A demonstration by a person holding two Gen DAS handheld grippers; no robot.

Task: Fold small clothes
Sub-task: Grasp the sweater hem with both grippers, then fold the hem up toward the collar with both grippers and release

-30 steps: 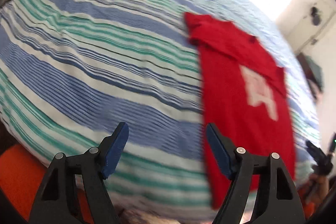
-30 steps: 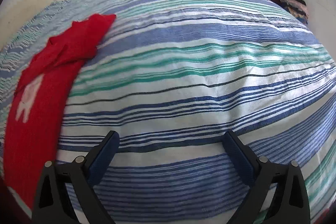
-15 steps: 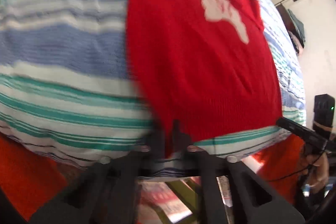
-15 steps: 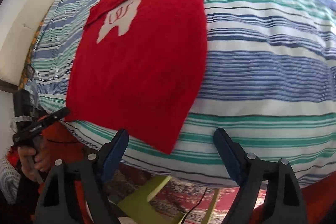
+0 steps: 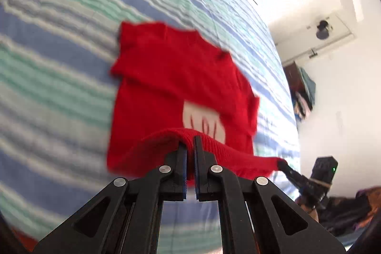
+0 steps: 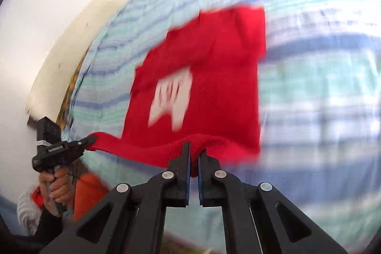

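Left wrist view: the red sweater (image 5: 171, 87) lies on the striped bedcover (image 5: 59, 68), its white patch (image 5: 204, 120) near the middle, neck end toward 11 o'clock. Its ribbed hem is lifted off the cover and pinched in the left gripper (image 5: 190, 142), jaws closed tight on the knit. At 4 o'clock the right gripper (image 5: 284, 164) clamps the hem's other corner. Right wrist view: the right gripper's jaws are closed on the hem, and the left gripper holds the far corner at 9 o'clock. Both pictures are blurred.
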